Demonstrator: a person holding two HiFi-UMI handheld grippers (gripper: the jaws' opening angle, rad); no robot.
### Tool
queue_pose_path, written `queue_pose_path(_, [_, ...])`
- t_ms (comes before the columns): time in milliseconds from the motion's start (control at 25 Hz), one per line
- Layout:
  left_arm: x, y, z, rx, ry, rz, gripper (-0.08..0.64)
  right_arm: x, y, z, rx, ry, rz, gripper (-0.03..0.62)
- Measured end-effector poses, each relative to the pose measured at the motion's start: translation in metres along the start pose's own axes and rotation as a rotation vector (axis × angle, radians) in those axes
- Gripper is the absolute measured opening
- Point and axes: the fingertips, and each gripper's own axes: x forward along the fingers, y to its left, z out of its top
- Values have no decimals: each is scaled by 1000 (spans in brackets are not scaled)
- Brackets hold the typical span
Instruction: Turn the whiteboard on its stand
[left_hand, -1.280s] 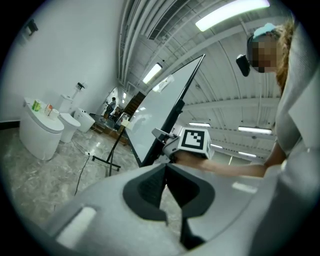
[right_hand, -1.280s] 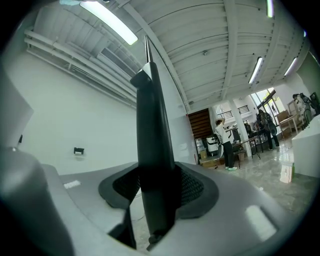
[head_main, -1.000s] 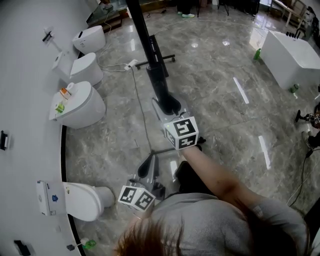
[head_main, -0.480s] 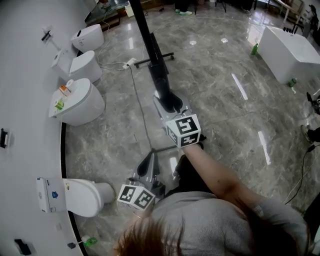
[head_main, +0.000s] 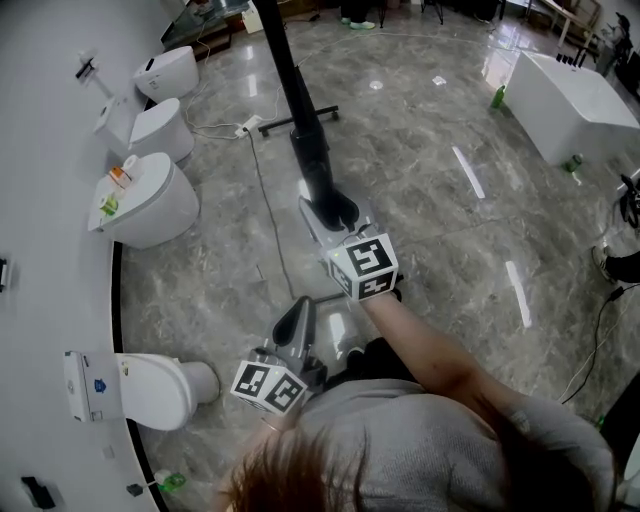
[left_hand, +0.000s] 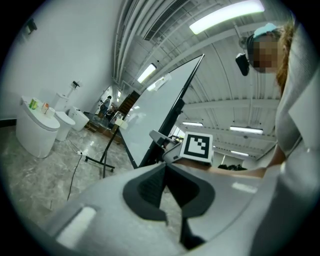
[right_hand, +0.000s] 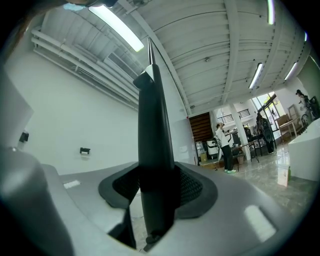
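The right gripper (head_main: 335, 212) is clamped on the near edge of the large, black-framed white whiteboard (head_main: 288, 75), which runs edge-on from it toward the far side. The left gripper (head_main: 297, 320), jaws together and empty, hangs nearer, just left.

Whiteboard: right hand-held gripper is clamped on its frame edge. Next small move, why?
Probably push sideways with the right hand-held gripper so the whiteboard pivots on its stand: its jaws clamp the black frame edge, while the left hand-held gripper is shut, empty, off the board.
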Motion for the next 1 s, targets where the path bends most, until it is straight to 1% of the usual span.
queue_pose_path(120, [-1, -11, -8, 12, 17, -13, 0, -8, 5, 1, 9, 6, 12, 188])
queue_pose_path(240, [-3, -24, -13, 11, 23, -5, 0, -18, 6, 2, 13, 11, 14, 189])
queue_pose_path(360, [-11, -33, -16, -6, 13, 5, 0, -24, 13, 2, 15, 19, 18, 190])
queue_pose_path(520, [-15, -54, -23, 1, 14, -20, 0, -36, 20, 4, 19, 26, 34, 190])
queue_pose_path(600, [-19, -63, -26, -4, 9, -20, 0, -47, 22, 4, 19, 27, 34, 190])
queue_pose_path(800, [-32, -74, -31, -13, -12, -5, 0, -66, 29, 4, 20, 27, 38, 191])
queue_pose_path(1000, [-42, -87, -36, -15, -24, -7, 0, -80, 35, 5, 26, 33, 44, 192])
